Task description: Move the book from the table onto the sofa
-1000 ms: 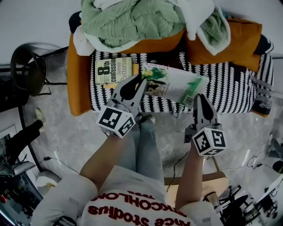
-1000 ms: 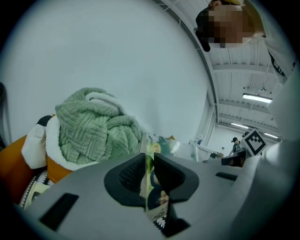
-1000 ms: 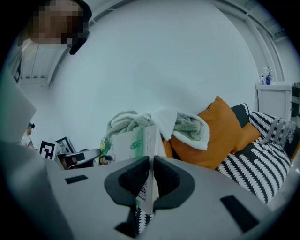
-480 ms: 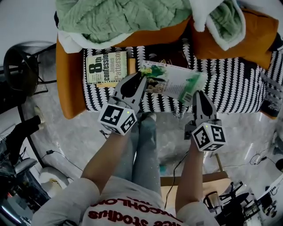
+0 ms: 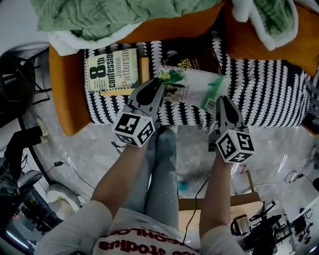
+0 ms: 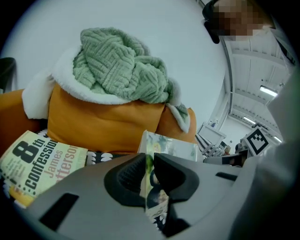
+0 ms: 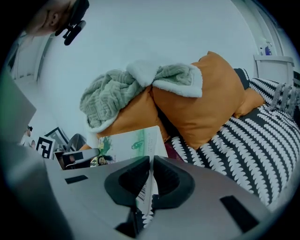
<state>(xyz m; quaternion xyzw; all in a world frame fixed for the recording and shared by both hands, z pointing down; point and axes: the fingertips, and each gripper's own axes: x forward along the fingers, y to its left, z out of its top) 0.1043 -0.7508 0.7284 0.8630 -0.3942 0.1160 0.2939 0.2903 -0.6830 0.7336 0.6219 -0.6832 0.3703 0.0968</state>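
orange sofa (image 5: 65,99) w/ b&w striped cover (image 5: 269,94), green blanket (image 5: 99,15) heaped on its back. book (image 5: 194,87) held level over the seat, near a 2nd paperback (image 5: 110,69) lying there. l gripper (image 5: 155,84) pinches its left edge, r gripper (image 5: 222,102) its right corner.

Tongs (image 7: 150,180) clamp book (image 7: 133,143).
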